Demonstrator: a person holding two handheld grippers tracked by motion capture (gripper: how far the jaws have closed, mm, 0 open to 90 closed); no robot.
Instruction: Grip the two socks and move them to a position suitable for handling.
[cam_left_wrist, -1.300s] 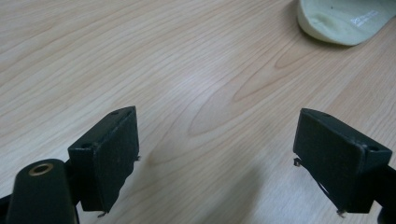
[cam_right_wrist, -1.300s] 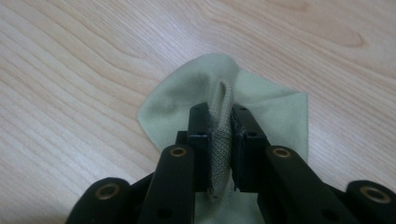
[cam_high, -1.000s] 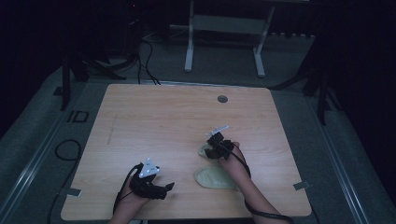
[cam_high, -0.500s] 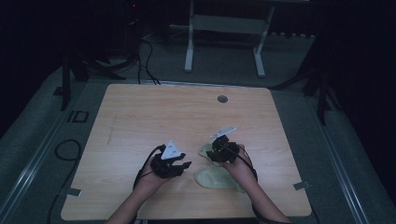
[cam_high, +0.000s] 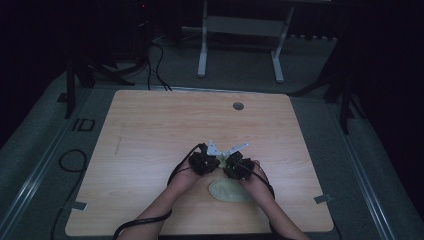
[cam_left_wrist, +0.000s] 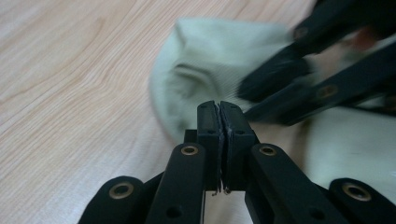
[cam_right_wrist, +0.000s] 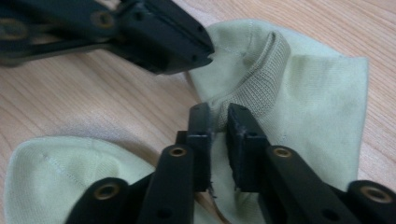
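Observation:
A pale green sock (cam_high: 227, 191) lies on the wooden table (cam_high: 150, 130) near its front middle. In the right gripper view its ribbed cuff (cam_right_wrist: 261, 79) runs up from between my jaws, and my right gripper (cam_right_wrist: 218, 116) is shut on that cuff. My left gripper (cam_left_wrist: 219, 112) is shut with nothing between its jaws, its tips just short of the sock (cam_left_wrist: 210, 70). In the high view the left gripper (cam_high: 204, 162) and the right gripper (cam_high: 237, 167) sit side by side, almost touching. The left gripper's black tip (cam_right_wrist: 187, 44) hovers at the sock's edge.
More of the same pale fabric (cam_right_wrist: 60, 172) lies at the lower left of the right gripper view. A round grommet (cam_high: 238, 106) sits near the table's far edge. Cables (cam_high: 150, 220) trail off the front edge. A metal stand (cam_high: 240, 40) stands on the floor beyond.
My left gripper has travelled right and forward from the table's front left to beside the right gripper at the sock. The right gripper has stayed nearly in place.

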